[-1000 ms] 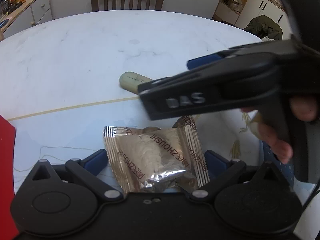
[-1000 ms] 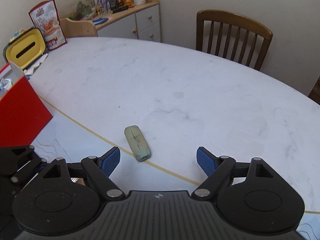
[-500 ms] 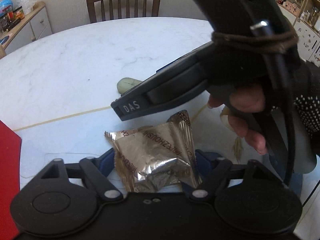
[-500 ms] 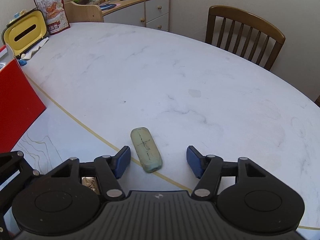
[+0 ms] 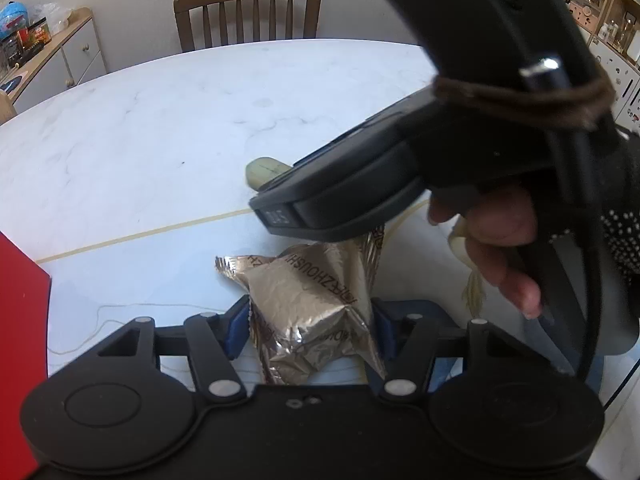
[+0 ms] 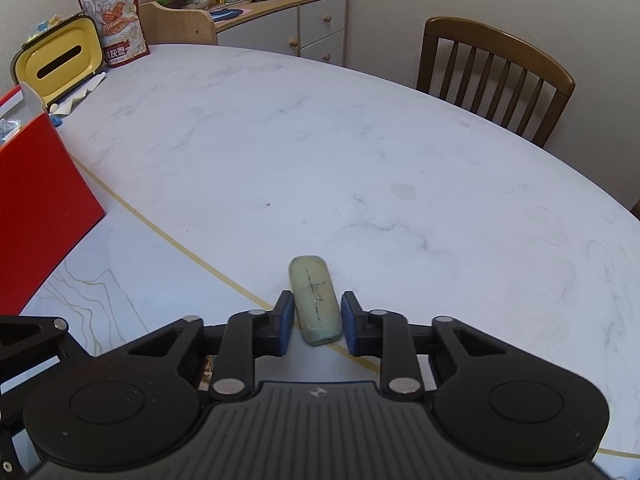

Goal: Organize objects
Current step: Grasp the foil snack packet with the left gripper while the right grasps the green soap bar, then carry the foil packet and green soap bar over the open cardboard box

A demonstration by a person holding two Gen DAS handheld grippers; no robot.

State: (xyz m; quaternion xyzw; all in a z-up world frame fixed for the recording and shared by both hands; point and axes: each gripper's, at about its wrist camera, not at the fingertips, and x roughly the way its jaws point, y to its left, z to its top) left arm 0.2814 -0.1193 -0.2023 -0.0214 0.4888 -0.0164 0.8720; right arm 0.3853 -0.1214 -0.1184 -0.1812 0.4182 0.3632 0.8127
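White marble worktop (image 6: 360, 140) carries both targets. Left gripper (image 5: 310, 322) has been closing onto the foil packet (image 5: 312, 304); right gripper (image 6: 314, 320) has just clenched the green bar (image 6: 316, 300). Lifting toward the red box (image 6: 36, 208) looks next.

packet (image 5: 316, 304): crinkled glossy foil | table (image 6: 320, 140): smooth marble-look | chair (image 6: 496, 76): wood

White marbled oval table (image 6: 360, 152) here, a thin tan line running across its top. On it lie a pale green bar (image 6: 316, 300), a crinkled gold foil packet (image 5: 312, 304) and a red box (image 6: 40, 208) at the left, with a yellow-lidded container (image 6: 56, 60) and a printed pouch (image 6: 116, 16) at the far edge.
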